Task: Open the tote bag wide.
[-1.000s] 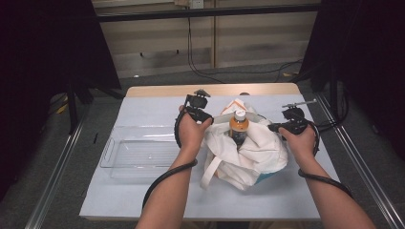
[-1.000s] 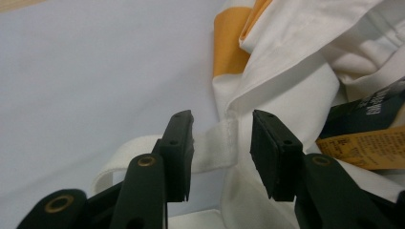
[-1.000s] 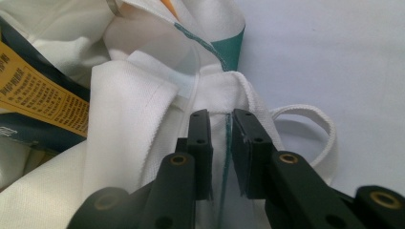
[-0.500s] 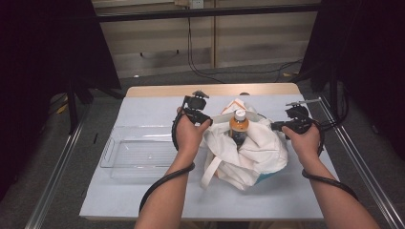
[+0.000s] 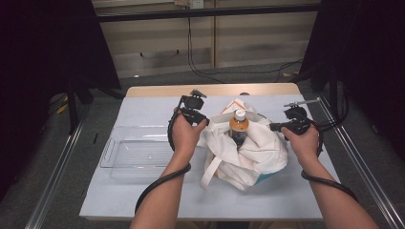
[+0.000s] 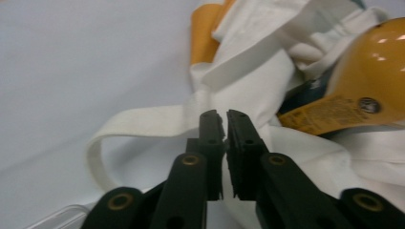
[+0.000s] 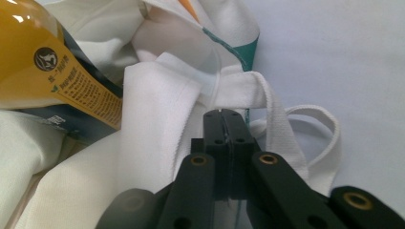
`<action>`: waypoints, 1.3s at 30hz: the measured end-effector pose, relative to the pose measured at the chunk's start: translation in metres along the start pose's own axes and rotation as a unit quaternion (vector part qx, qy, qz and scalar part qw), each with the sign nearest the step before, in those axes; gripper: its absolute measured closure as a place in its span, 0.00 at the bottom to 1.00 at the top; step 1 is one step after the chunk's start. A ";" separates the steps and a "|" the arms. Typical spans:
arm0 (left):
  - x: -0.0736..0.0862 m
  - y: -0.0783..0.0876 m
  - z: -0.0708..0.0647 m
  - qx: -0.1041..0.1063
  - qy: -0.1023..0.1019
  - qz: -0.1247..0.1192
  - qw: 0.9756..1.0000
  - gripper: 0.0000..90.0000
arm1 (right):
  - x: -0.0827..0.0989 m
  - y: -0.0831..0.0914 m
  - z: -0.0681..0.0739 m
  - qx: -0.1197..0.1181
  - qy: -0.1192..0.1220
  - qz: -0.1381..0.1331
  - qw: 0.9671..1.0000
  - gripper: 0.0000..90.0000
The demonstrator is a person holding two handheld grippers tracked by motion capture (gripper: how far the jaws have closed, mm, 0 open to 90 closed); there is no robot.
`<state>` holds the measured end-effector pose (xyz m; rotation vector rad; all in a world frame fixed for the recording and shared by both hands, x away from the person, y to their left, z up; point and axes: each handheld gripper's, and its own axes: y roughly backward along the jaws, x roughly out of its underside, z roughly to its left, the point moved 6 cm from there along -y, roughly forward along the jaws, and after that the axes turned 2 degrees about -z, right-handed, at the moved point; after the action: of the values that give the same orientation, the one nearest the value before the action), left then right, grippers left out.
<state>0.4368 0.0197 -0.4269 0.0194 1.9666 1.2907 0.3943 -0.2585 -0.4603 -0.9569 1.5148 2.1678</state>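
I'm holding the white tote bag (image 5: 248, 152) open at mid-table, both sides pinched: left gripper (image 6: 225, 117) jaws just closed onto the rim fabric, right gripper (image 7: 224, 114) clamped tight on its edge. The orange bottle (image 5: 238, 126) is standing inside; I can't read its label print.

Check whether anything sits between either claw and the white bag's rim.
Nothing visible does. The left claw and the right claw each sit closed right at the cloth of the white bag, on opposite sides of its mouth, with the orange bottle standing upright between them.
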 end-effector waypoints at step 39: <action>0.031 -0.026 -0.028 0.055 0.004 0.012 0.998 1.00 | 0.008 0.009 0.006 -0.005 -0.001 -0.007 1.000 1.00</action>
<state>0.4077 -0.0020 -0.4606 0.0919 2.0487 1.1988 0.3811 -0.2568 -0.4584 -0.9669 1.4921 2.1681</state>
